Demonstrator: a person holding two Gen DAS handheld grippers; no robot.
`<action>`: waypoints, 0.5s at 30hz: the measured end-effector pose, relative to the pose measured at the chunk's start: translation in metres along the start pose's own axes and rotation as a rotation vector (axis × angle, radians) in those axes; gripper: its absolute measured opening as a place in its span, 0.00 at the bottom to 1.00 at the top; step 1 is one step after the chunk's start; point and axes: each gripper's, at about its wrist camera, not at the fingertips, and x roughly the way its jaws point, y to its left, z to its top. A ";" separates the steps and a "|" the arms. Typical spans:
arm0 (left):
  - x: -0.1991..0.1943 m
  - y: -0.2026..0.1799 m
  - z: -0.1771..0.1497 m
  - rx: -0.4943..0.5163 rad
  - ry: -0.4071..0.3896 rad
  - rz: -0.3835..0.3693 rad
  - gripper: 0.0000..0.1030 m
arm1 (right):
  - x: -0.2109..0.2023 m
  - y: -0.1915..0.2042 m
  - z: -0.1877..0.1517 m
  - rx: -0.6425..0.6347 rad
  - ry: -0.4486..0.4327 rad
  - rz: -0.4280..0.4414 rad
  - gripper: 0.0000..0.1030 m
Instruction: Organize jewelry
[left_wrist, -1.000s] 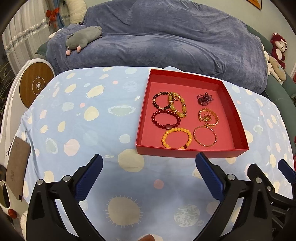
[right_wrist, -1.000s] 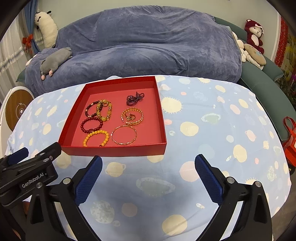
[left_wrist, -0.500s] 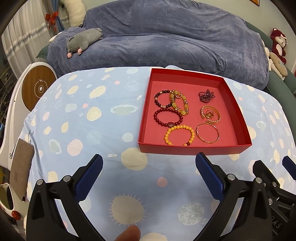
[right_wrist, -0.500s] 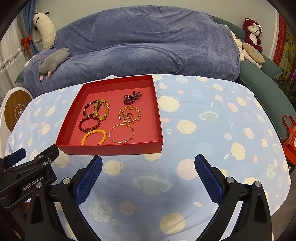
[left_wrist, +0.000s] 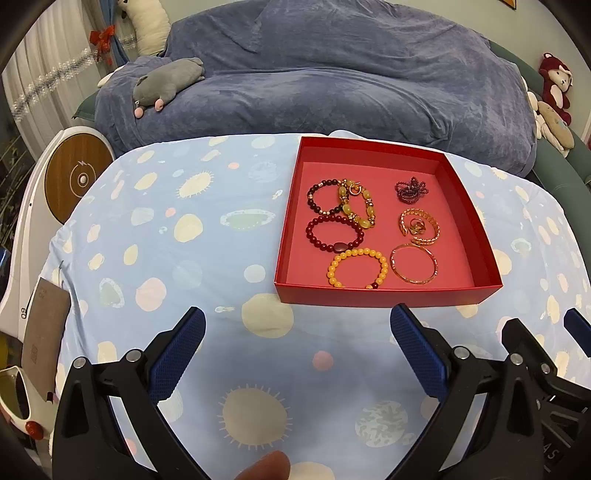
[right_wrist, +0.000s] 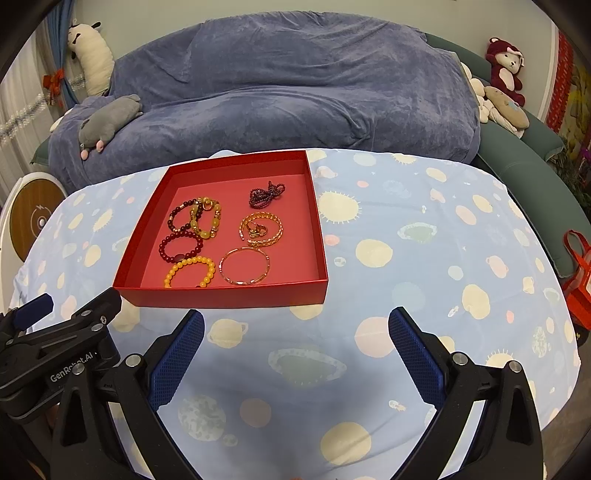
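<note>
A shallow red tray (left_wrist: 384, 297) sits on the bench (left_wrist: 166, 258), which is draped in a pale blue cloth printed with planets and suns; in the left wrist view the tray lies at about one o'clock from the left tongs (left_wrist: 297, 334), and in the right wrist view it lies at about eleven o'clock from the right tongs (right_wrist: 295, 334). Both pairs of tongs hover above the cloth near the tray's front wall, their blue-padded jaws spread wide and gripping nothing. Inside the tray the jewelry lies in two rough columns. On the left, from twelve o'clock toward six: a dark bead bracelet (left_wrist: 319, 197) overlapped by a yellow-stone and gold bracelet (left_wrist: 356, 206), then a deep red bead bracelet (left_wrist: 334, 234), then an orange bead bracelet (left_wrist: 356, 267) close to the front wall. On the right: a bunched dark purple bead strand (left_wrist: 412, 190), a gold chain bracelet (left_wrist: 421, 227) with small gold rings lying inside its loop, and a thin gold bangle (left_wrist: 415, 264) just beside the orange bracelet. The right tongs' black frame shows at the lower right edge of the left wrist view, and the left tongs' frame at the lower left of the right wrist view. Behind the bench a sofa under a blue throw (right_wrist: 295, 92) carries a grey plush toy (right_wrist: 109, 120).
</note>
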 end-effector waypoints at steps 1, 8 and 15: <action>0.000 0.000 0.000 0.000 -0.001 0.000 0.93 | 0.000 0.000 0.000 0.001 0.000 -0.001 0.93; -0.001 0.000 0.001 0.004 -0.005 0.001 0.93 | -0.001 0.000 0.001 0.000 -0.002 -0.001 0.93; -0.002 0.000 0.001 0.004 -0.006 0.001 0.93 | -0.002 -0.001 0.001 -0.003 -0.005 -0.003 0.93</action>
